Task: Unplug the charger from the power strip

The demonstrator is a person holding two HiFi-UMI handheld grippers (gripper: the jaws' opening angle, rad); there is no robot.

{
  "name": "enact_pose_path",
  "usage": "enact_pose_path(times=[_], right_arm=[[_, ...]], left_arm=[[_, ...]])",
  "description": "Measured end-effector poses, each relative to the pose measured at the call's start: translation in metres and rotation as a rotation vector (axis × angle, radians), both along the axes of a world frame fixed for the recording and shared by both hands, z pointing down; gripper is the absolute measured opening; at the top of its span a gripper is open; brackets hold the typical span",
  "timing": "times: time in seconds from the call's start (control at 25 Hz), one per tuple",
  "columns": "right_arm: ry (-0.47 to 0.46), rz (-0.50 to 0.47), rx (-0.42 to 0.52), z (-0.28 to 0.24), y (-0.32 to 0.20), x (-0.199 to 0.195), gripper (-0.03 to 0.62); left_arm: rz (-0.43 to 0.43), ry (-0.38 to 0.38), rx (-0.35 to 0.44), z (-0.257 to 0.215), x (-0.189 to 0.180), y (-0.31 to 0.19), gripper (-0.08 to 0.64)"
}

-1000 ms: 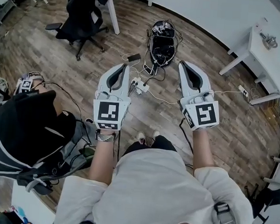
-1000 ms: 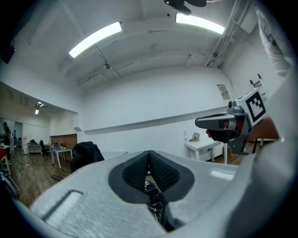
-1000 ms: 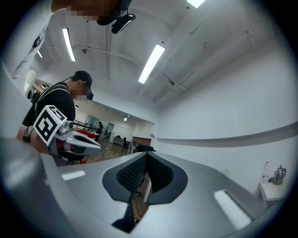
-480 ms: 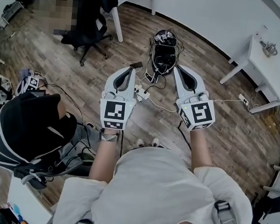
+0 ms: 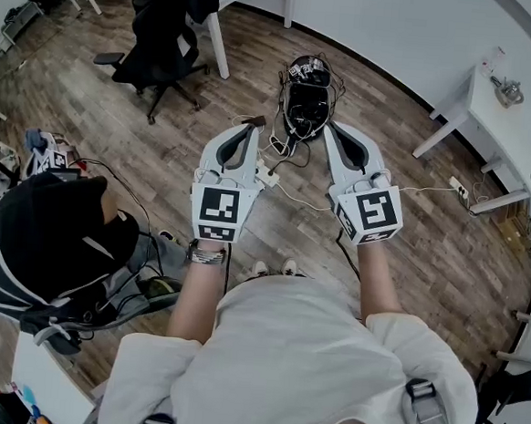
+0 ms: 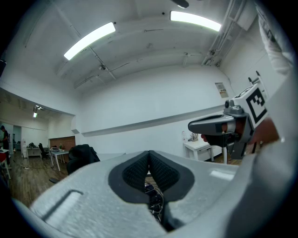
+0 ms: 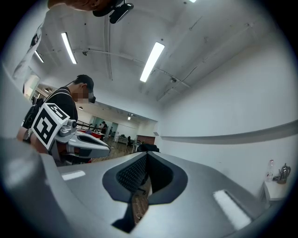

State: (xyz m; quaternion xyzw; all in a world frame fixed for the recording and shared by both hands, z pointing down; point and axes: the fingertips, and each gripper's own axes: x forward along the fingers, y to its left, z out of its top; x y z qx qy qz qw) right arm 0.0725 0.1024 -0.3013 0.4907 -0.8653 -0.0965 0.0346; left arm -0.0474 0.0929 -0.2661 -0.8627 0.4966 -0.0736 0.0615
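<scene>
In the head view a white power strip [image 5: 268, 172] lies on the wood floor, peeking out beside my left gripper [image 5: 246, 130], with white plugs and cables on it; I cannot single out the charger. A white cord [image 5: 303, 201] runs from it to the right. Both grippers are held level, high above the floor. My right gripper [image 5: 332, 129] is alongside the left, a hand's width apart. In the left gripper view the left gripper [image 6: 149, 158] has its black pads pressed together with nothing between them. The right gripper [image 7: 145, 160] is likewise shut and empty.
A wire basket of black gear and cables [image 5: 304, 91] stands on the floor just beyond the strip. A black office chair [image 5: 161, 29] and a white table leg [image 5: 218, 52] are at the back left, a white desk [image 5: 494, 96] at the right. A person in a black cap [image 5: 44, 235] crouches at the left.
Both grippers have shifted forward, toward the wire basket, the left one more; their jaws stayed shut. The power strip now shows closer to the left gripper's side.
</scene>
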Motion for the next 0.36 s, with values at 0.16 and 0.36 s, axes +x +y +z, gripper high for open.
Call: enact_pose_path(times=[0.16, 0.36], right_arm=[[0.009, 0.004, -0.001, 0.0000, -0.0015, 0.0042, 0.002], [0.014, 0.006, -0.003, 0.0012, -0.0034, 0.0071, 0.002]], left_arm=[[-0.003, -0.003, -0.004, -0.0010, 0.0037, -0.0013, 0.006], [-0.004, -0.007, -0.009, 0.0000, 0.0068, -0.0032, 0.006]])
